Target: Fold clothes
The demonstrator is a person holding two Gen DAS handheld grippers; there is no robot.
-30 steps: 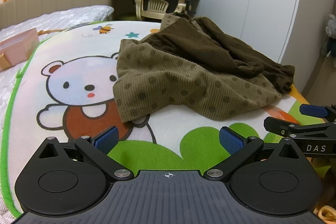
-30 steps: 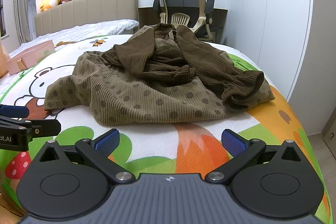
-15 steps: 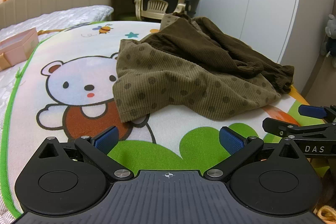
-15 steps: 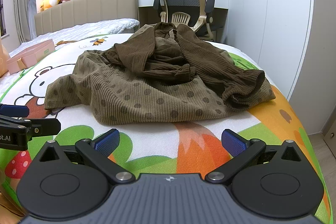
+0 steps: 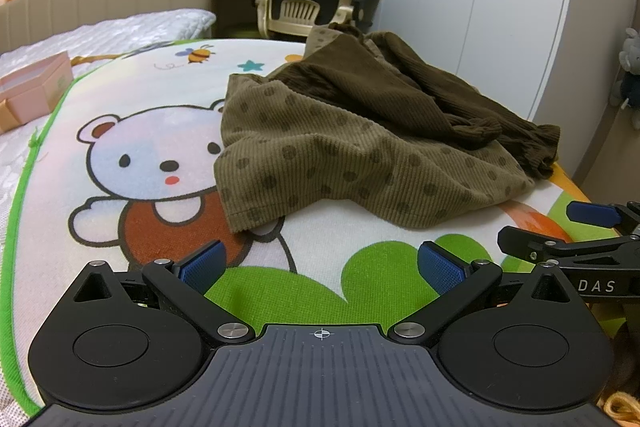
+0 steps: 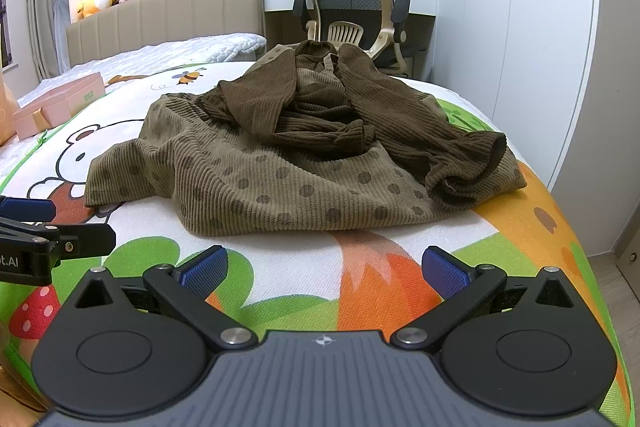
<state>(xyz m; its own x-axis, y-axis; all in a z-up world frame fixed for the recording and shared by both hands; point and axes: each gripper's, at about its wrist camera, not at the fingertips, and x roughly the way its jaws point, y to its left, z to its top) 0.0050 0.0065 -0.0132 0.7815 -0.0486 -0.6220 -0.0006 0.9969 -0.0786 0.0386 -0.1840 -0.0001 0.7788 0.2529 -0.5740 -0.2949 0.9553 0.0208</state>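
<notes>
Your left gripper [image 5: 320, 261] and right gripper [image 6: 322, 269] hover with jaws apart, empty. The crumpled brown garment [image 6: 304, 155] lies ahead on the cartoon mat [image 5: 160, 99], its hem stretching sideways, the left corner nearer your left gripper.

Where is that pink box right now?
The pink box sits at the far left in both wrist views, on the white quilt beside the cartoon bear mat, well away from the brown garment.

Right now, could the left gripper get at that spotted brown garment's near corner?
Probably yes: the left gripper is open, and only bare mat lies between it and the garment corner.
</notes>
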